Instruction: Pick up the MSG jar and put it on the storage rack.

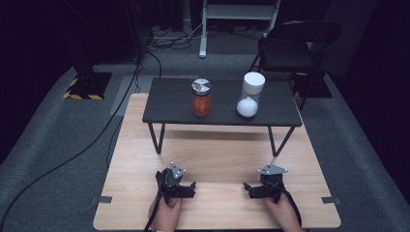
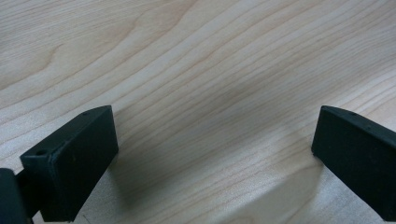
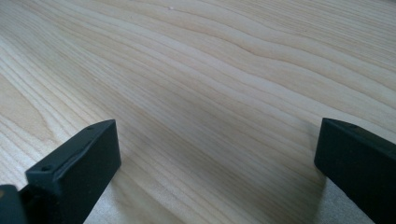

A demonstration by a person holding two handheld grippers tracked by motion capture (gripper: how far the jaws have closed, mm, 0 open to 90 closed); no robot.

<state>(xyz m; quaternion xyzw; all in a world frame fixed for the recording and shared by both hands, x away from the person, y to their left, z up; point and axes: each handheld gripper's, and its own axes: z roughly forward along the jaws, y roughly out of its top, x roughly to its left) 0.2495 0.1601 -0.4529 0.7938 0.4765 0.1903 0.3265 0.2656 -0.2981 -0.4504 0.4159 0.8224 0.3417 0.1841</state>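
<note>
Nothing was begun: my left gripper (image 1: 186, 188) and right gripper (image 1: 252, 189) rested spread on the wooden table (image 1: 217, 159), well short of the orange jar (image 1: 201, 98) and white jar (image 1: 250, 95) on the dark shelf (image 1: 169, 108).

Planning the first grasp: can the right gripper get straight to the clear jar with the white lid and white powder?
Probably yes. The right gripper is open, and bare wooden table lies toward the clear white-lidded jar on the dark raised shelf.
</note>
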